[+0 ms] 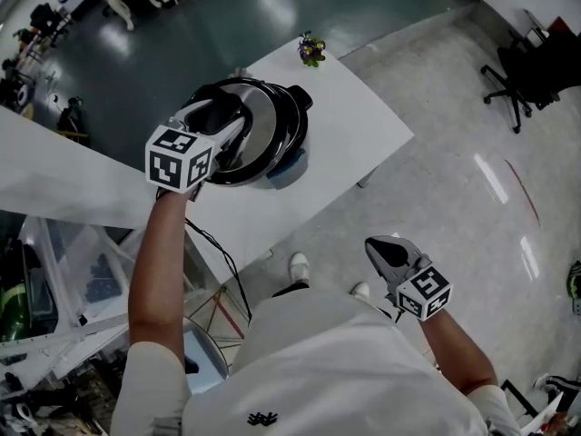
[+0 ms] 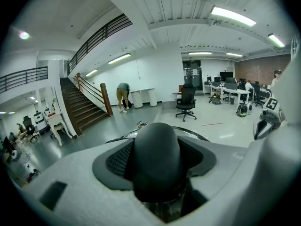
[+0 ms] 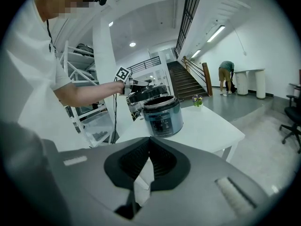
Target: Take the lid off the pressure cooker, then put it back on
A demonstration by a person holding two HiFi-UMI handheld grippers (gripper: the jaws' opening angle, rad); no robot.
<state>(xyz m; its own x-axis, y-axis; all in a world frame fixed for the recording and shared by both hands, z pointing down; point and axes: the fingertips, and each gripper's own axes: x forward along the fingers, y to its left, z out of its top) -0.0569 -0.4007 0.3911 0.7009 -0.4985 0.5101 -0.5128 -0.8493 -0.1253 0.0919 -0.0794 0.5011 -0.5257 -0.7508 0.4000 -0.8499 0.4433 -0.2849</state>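
Note:
My left gripper point(image 1: 225, 123) is shut on the black knob handle point(image 2: 157, 157) of the steel lid point(image 1: 268, 125). It holds the lid just above the pressure cooker point(image 1: 290, 166), shifted a little to the left. From the right gripper view the blue-grey cooker point(image 3: 163, 117) stands uncovered on the white table point(image 3: 207, 126), with the lid point(image 3: 146, 93) tilted over its rim. My right gripper point(image 1: 386, 251) hangs low at the right, off the table and over the floor. Its jaws point(image 3: 149, 142) meet at the tips with nothing between them.
A small potted plant point(image 1: 311, 50) stands at the table's far corner. A power cable point(image 1: 222, 262) hangs off the near edge. Wire shelving with bins point(image 1: 54, 271) is at the left, and an office chair point(image 1: 522, 80) stands at the far right.

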